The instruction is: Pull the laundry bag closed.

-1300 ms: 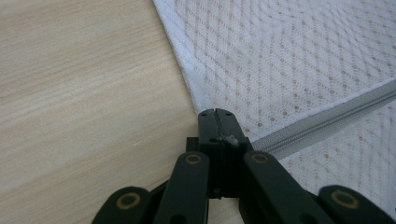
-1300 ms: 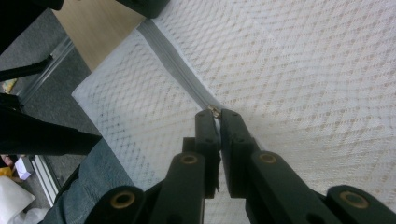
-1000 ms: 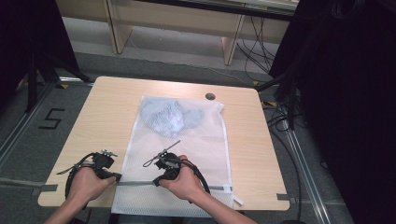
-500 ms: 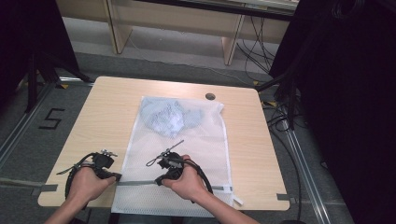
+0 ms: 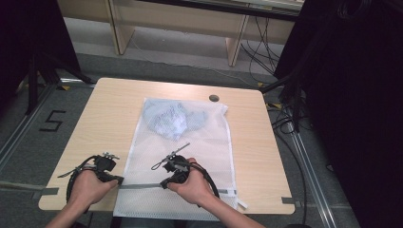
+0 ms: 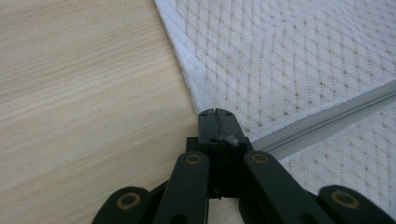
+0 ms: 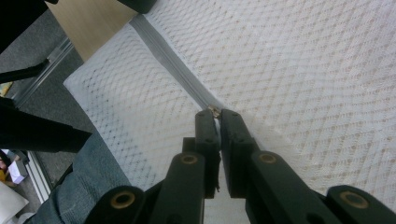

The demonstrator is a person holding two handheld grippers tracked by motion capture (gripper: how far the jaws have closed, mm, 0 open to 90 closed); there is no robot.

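A white mesh laundry bag (image 5: 183, 156) lies flat on the wooden desk (image 5: 109, 114), its near end hanging just over the edge closest to the person. Through the netting at the far end, a bundle of pale blue cloth (image 5: 171, 118) shows inside the bag.

Down at the near end, a grey zipper (image 5: 142, 185) runs across the bag, and both hands are on it. The left tongs (image 5: 119, 180) sit at the bag's left edge, jaws pressed together; in the left gripper view (image 6: 219, 126) they pinch the very end of the zipper tape, right where mesh meets bare wood. The right tongs (image 5: 164, 183) are partway along the same line. In the right gripper view (image 7: 215, 116) the 2 jaws stand nearly together, nipping a small metal zipper pull (image 7: 214, 111) between their tips, with the closed zipper stretching away ahead of them toward the desk's corner.

The person's 2 forearms come in from the near side, well apart from the blue bundle. A small dark round disc (image 5: 214, 98) sits on the desk just beyond the bag's far right corner.
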